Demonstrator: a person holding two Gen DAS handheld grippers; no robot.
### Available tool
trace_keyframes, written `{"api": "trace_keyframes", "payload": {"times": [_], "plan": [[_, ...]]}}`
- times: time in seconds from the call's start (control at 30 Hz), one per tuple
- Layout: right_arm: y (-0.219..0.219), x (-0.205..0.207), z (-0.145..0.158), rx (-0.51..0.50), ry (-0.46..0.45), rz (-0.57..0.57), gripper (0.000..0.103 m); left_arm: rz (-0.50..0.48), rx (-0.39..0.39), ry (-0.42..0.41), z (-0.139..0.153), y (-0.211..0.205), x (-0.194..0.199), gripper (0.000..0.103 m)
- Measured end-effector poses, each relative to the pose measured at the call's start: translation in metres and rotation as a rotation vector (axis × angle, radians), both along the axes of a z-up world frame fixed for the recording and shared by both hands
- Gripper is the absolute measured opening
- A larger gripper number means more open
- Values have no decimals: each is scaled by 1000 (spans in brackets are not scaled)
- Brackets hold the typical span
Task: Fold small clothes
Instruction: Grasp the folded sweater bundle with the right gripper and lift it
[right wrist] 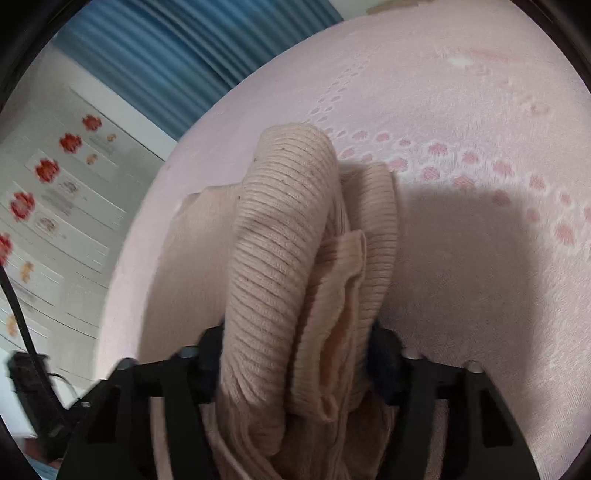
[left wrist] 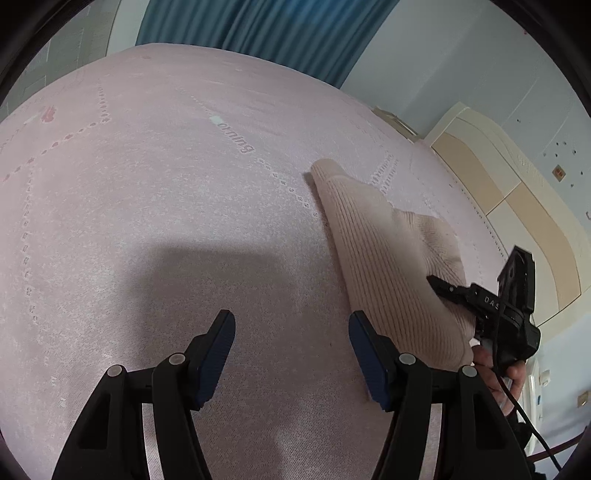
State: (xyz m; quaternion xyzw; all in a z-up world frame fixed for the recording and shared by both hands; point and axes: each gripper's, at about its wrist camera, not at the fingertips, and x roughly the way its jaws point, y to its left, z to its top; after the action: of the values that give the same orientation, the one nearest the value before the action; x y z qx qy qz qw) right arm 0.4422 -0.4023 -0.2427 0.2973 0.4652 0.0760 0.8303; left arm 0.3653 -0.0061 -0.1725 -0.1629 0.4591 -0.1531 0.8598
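A beige ribbed knit garment lies rolled and bunched on the pink bed sheet, right of centre in the left wrist view. My right gripper grips its near end from the right. In the right wrist view the garment fills the gap between the fingers of the right gripper, folded into thick layers, and both pads press on it. My left gripper hovers over bare sheet just left of the garment, open, with nothing between its blue pads.
The pink sheet has lines of small printed motifs. A blue curtain hangs behind the bed. A cream headboard runs along the right. A wall with red flower stickers is at left. A person's hand holds the right gripper.
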Motion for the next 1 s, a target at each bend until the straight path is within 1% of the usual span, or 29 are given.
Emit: {"api": "trace_keyframes", "payload": {"times": [0.03,0.1,0.13,0.17,0.2,0.23,0.3,0.33,0.37,0.4,0.47,0.53,0.6,0.67,0.73,0.8,0.83,0.9,0.93,0.97,1.0], "plan": [[-2,-6,2,21,-19,-20,42,4,-5,-2,1,2,0,62],[-1,-15,7,41,-39,-33,39,16,-16,-14,5,7,0,62],[2,-19,13,33,-51,-31,38,25,-12,-21,7,9,0,62],[4,-22,19,34,-63,-31,37,36,-10,-28,8,12,-1,62],[5,-25,28,55,-80,-34,37,44,-12,-32,8,15,-1,62],[5,-28,37,97,-96,-49,36,51,-19,-34,9,18,-1,62],[5,-33,55,148,-122,-91,36,69,-32,-32,10,26,0,62],[10,-35,65,141,-133,-97,36,80,-40,-34,12,29,0,62],[16,-35,77,107,-137,-99,36,93,-51,-38,14,34,-1,62],[26,-36,92,44,-146,-98,36,101,-53,-40,15,37,-1,62],[42,-39,117,-65,-153,-96,36,130,-26,-52,22,44,-3,62],[58,-43,136,-145,-154,-98,36,153,6,-80,30,50,-7,62],[72,-44,154,-205,-153,-104,36,168,9,-97,36,56,-10,62],[84,-46,168,-221,-161,-105,36,181,-16,-107,41,65,-13,62],[97,-51,177,-197,-168,-104,36,195,-37,-110,42,73,-15,62],[111,-43,182,-135,-173,-94,36,225,-53,-109,43,83,-15,62],[117,-43,181,-84,-176,-94,36,238,-63,-109,43,88,-16,62],[124,-42,175,15,-179,-90,36,255,-91,-104,42,97,-15,62],[125,-42,167,70,-180,-96,36,258,-104,-101,42,100,-15,62],[124,-44,153,124,-175,-110,36,260,-118,-98,41,103,-15,62],[123,-44,141,144,-163,-117,36,261,-125,-96,41,104,-15,62]]}}
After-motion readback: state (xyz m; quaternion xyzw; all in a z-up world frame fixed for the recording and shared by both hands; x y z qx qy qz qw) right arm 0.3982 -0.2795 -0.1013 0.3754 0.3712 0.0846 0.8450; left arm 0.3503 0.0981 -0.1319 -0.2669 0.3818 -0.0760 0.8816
